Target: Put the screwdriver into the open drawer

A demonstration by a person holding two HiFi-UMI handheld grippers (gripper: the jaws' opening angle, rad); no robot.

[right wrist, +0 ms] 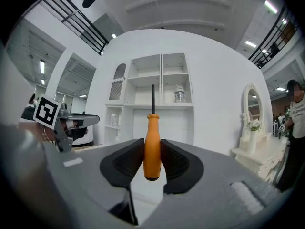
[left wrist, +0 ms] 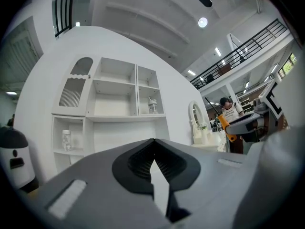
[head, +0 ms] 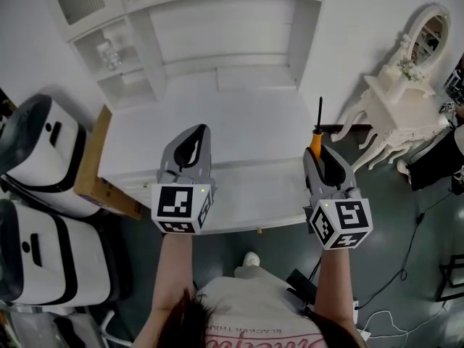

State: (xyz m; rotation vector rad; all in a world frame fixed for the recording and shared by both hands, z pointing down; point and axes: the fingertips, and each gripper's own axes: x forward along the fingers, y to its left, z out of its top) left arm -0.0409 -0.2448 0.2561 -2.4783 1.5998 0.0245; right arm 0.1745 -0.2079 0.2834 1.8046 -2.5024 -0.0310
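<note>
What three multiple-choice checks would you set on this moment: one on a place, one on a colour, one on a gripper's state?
1. Where is the screwdriver?
A. Between the jaws of the right gripper
B. Lying on the white desk
C. Standing on the shelf unit

2. What colour is its handle?
A. Blue
B. Orange
C. Green

3. How does the left gripper stand?
A. Shut on the screwdriver
B. Shut, with nothing held
C. Wide open

Answers:
1. A: the right gripper view shows both pads pressed on the handle, shaft pointing up.
2. B: the handle is plainly orange in the right gripper view and the head view.
3. B: the left gripper view shows the jaw tips meeting with nothing between them.
</note>
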